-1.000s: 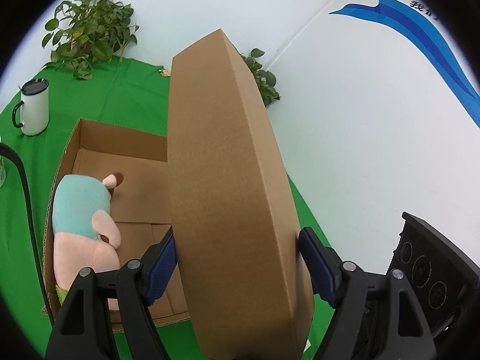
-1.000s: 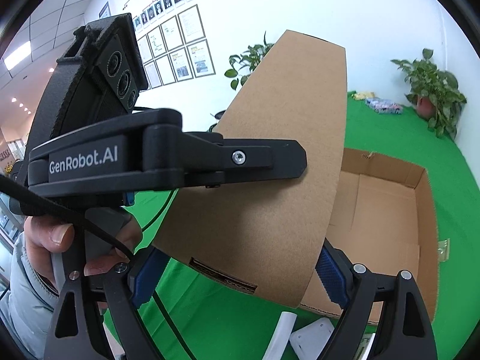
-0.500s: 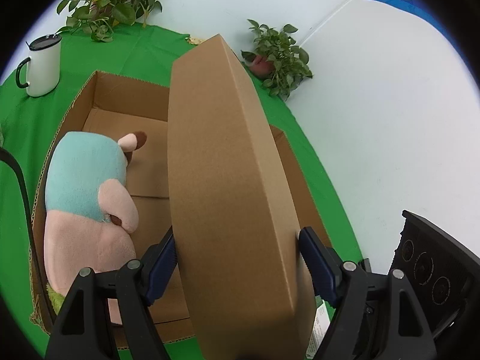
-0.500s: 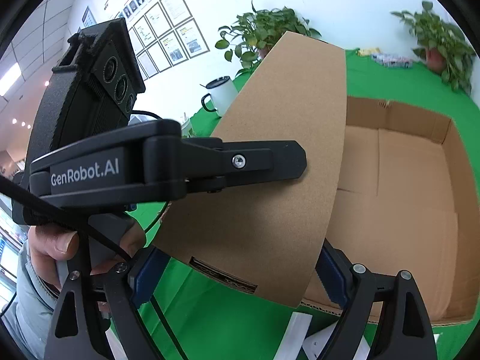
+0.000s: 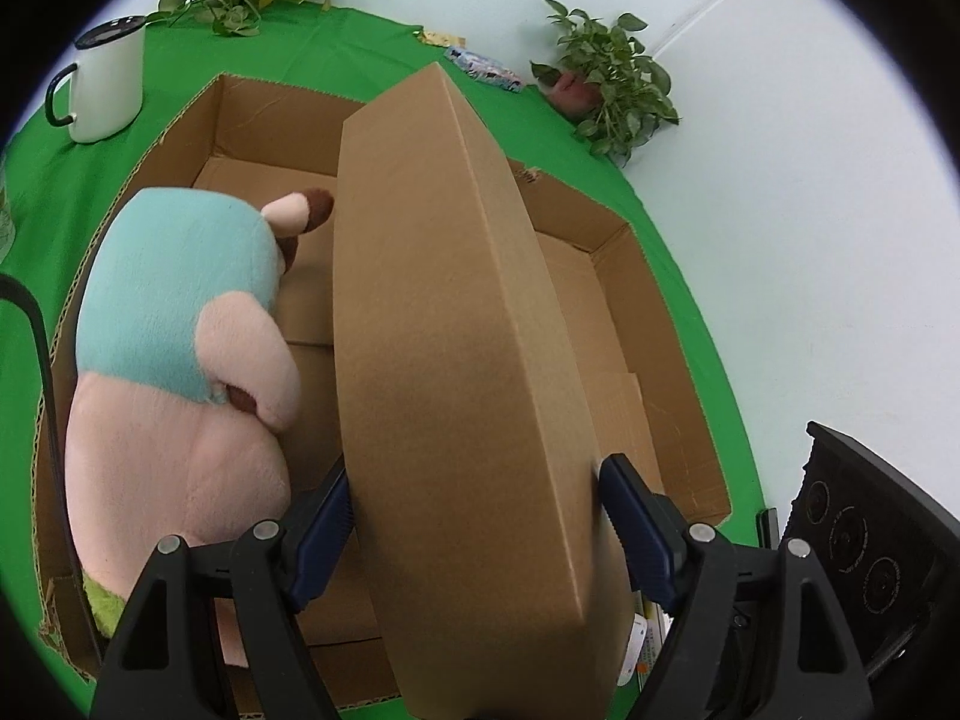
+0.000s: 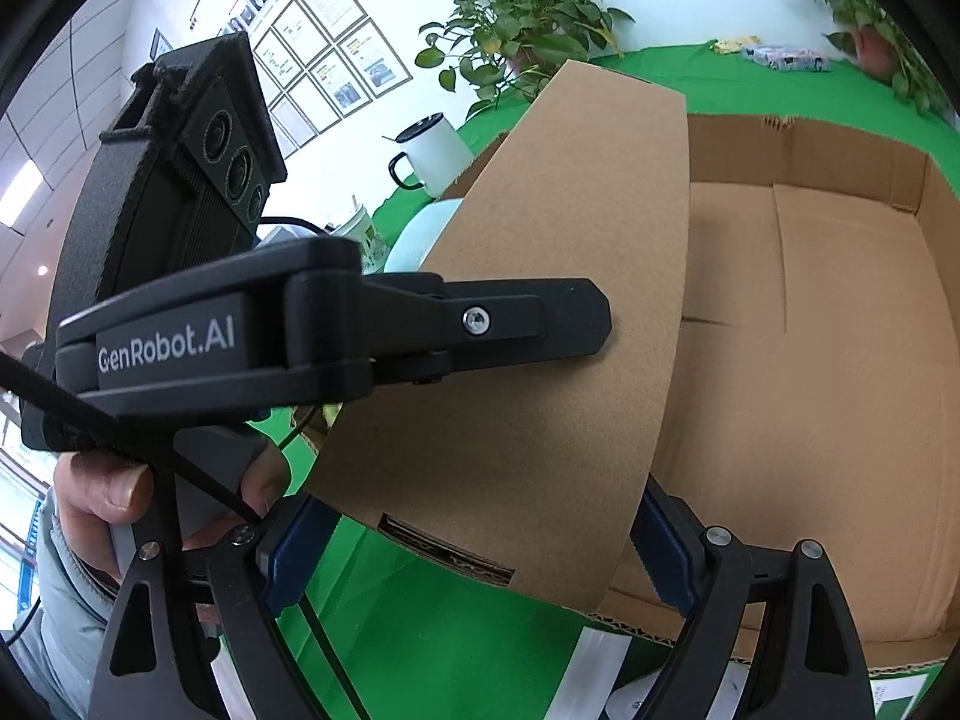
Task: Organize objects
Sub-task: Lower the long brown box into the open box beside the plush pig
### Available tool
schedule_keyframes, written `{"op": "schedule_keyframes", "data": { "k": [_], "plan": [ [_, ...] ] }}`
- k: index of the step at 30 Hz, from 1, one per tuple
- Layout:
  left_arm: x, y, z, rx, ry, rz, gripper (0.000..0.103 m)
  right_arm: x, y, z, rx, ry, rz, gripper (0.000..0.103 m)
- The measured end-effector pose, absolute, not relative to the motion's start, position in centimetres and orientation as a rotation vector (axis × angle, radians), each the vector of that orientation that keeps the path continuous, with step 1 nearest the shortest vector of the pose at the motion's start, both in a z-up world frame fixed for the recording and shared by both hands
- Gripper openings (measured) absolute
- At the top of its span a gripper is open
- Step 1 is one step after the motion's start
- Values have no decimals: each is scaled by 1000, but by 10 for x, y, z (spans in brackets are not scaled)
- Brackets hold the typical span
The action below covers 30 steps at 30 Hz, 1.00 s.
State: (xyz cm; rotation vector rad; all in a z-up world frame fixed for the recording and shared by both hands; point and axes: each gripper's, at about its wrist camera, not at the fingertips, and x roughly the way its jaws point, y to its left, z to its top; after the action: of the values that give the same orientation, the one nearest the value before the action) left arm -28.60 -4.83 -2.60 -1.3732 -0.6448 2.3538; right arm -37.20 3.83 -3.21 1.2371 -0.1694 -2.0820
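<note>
We clamp the flat cardboard box (image 5: 456, 360) between both tools: our left gripper (image 5: 474, 516) pinches its narrow edges with jaws wide, our right gripper (image 6: 480, 546) grips another end. It hangs tilted over the open carton (image 5: 654, 324), where a plush toy (image 5: 174, 336) lies along one wall

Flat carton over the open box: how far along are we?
Done: plush toy already lies in the open box. In hand: both claws, left and right, clamp the flat carton on edge above the box's free half. Left: set it down beside the toy, release. Mug is outside.
</note>
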Motion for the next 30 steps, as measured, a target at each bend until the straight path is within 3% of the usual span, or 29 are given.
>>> {"op": "schedule_keyframes", "data": {
  "k": [19,30],
  "plan": [
    [-290,-47,-28,-1480,-699,2353,81,-355,55,-35,1229,-271,-2078,85],
    [-294,-42,-25,-1545,-764,2342,85,-353,46,-24,1274,-207,-2142,84]
  ]
}}
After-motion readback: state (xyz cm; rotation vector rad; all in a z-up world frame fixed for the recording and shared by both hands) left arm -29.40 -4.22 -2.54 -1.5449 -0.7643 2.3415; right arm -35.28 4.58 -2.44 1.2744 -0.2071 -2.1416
